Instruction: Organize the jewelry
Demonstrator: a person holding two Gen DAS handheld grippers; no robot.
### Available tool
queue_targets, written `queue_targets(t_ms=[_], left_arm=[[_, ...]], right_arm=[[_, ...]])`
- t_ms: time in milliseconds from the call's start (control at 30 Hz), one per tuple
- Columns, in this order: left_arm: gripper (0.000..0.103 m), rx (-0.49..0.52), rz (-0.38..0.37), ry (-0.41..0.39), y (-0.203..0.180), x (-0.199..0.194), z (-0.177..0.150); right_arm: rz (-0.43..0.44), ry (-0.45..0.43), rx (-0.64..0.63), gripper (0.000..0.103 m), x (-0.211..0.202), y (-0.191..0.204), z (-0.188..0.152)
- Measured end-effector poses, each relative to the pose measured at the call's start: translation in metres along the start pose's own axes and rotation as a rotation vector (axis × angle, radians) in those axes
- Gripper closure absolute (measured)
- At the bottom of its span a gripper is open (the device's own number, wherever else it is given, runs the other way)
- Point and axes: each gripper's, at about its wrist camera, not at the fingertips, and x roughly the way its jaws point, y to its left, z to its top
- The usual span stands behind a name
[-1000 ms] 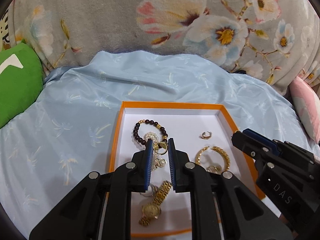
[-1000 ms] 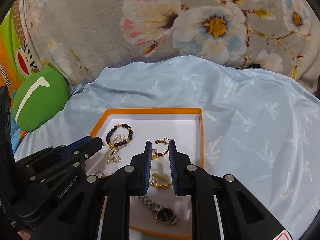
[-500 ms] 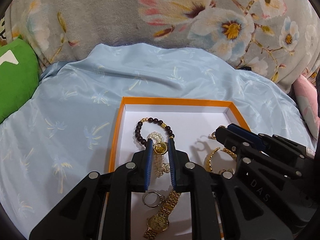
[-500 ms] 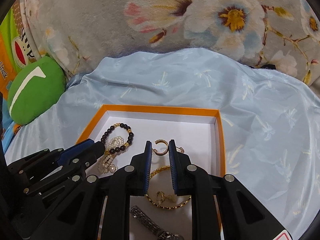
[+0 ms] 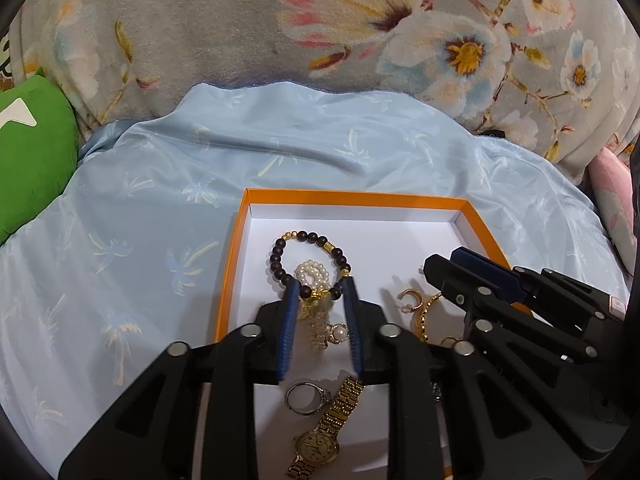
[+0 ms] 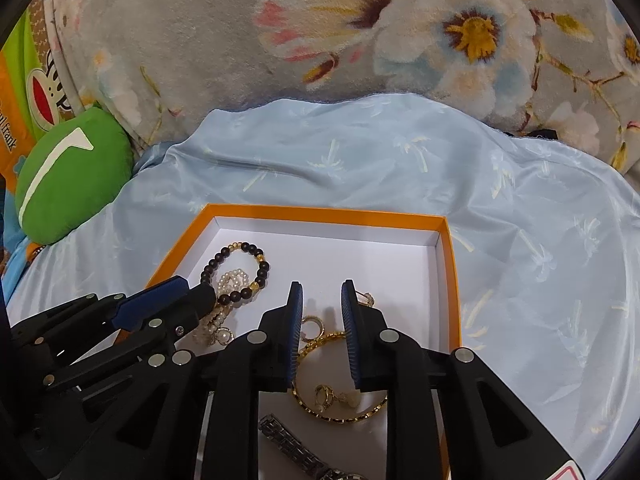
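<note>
Lying at nine o'clock on the bed, a green cushion (image 5: 32,152) borders the blue sheet (image 5: 132,240) under the orange box (image 5: 230,276). Inside, the left gripper (image 5: 320,292) has its fingers parting, released, around the dark bead bracelet (image 5: 280,268) and pearl strand (image 5: 316,280). At three o'clock the right gripper (image 6: 322,296) also spreads, empty, above a gold bangle (image 6: 340,376) and ear cuff (image 6: 312,326). These pieces look light, slippery and tangle-prone; the bangle's stiff rim seems the safest hold.

Floral gray blanket (image 5: 224,32) behind lt-blue sheet (image 5: 132,240), green cushion (image 6: 68,176).
</note>
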Motion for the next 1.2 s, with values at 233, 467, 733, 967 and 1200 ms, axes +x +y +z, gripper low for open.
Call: queue_targets(t_ms=[233, 467, 733, 967, 1200], left_arm=[[0.078, -0.004, -0.003, -0.002, 0.001, -0.001, 0.0], [0.078, -0.002, -0.002, -0.002, 0.001, -0.001, 0.001], [0.078, 0.001, 0.002, -0.005, 0.001, -0.001, 0.001], [0.078, 0.026, 0.05, -0.041, 0.001, -0.011, -0.004], [0.078, -0.039, 0.083, -0.059, 0.014, -0.04, -0.028]], right_arm=[[0.003, 0.001, 0.003, 0.082, 0.0, 0.0, 0.0], [0.001, 0.001, 0.003, 0.082, 0.001, 0.0, 0.0], [0.001, 0.0, 0.001, 0.082, 0.001, 0.0, -0.001], [-0.019, -0.033, 0.018, 0.069, -0.021, -0.005, -0.014], [-0.057, -0.053, 0.084, 0.062, -0.071, -0.018, -0.054]])
